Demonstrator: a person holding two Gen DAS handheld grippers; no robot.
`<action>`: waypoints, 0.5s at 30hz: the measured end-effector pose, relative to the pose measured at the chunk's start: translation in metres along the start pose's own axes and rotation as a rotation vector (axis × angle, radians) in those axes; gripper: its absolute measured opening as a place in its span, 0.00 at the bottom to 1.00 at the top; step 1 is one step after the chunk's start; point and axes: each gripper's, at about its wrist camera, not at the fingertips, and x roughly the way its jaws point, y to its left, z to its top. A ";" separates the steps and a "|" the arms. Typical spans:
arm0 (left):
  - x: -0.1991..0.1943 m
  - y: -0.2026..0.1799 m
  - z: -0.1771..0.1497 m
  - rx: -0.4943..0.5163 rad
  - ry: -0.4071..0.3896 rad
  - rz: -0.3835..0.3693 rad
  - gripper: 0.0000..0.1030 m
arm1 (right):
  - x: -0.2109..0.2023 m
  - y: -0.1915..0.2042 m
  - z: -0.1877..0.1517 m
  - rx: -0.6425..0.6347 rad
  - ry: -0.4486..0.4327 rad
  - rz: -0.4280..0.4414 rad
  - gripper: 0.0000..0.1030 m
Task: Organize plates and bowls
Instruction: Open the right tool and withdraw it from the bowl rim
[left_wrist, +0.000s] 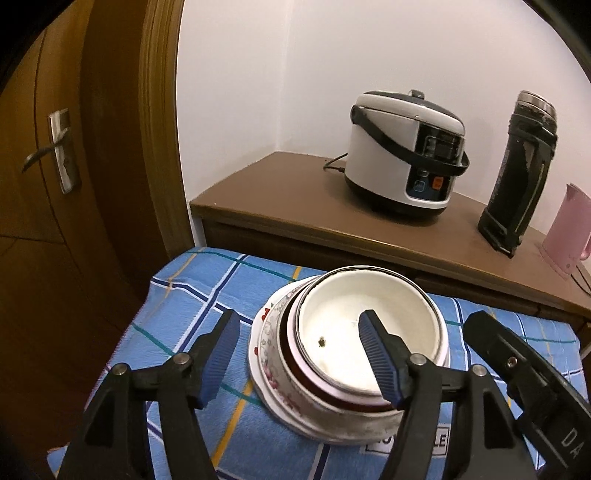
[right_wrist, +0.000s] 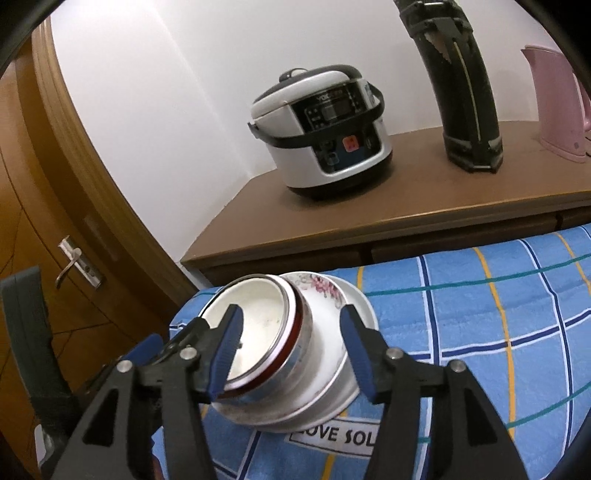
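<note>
A stack of dishes stands on the blue checked cloth (left_wrist: 192, 295). A white bowl with a metal rim (left_wrist: 369, 332) sits on top, nested in a red-edged bowl, a flowered bowl (left_wrist: 269, 343) and a white plate (left_wrist: 291, 417) at the bottom. My left gripper (left_wrist: 301, 360) is open above the stack's left side, its right finger over the top bowl's inside. My right gripper (right_wrist: 291, 354) is open and straddles the stack (right_wrist: 295, 354), its left finger over the top bowl (right_wrist: 251, 325), its right finger beside the plate (right_wrist: 354, 295). Neither holds anything.
Behind the cloth stands a brown cabinet (left_wrist: 280, 184) with a white rice cooker (left_wrist: 402, 155), a black thermos (left_wrist: 517, 177) and a pink kettle (left_wrist: 565, 229). A wooden door with a metal handle (left_wrist: 59, 151) is at the left. The right gripper's black body (left_wrist: 524, 376) shows at the lower right.
</note>
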 end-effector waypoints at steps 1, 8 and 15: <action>-0.003 0.000 -0.001 0.003 -0.005 0.002 0.69 | -0.003 0.001 -0.001 -0.002 -0.006 0.001 0.61; -0.022 0.006 -0.007 -0.020 -0.027 -0.003 0.78 | -0.027 0.009 -0.007 -0.025 -0.054 0.001 0.69; -0.036 0.006 -0.012 -0.008 -0.036 0.007 0.79 | -0.050 0.019 -0.013 -0.057 -0.121 0.000 0.80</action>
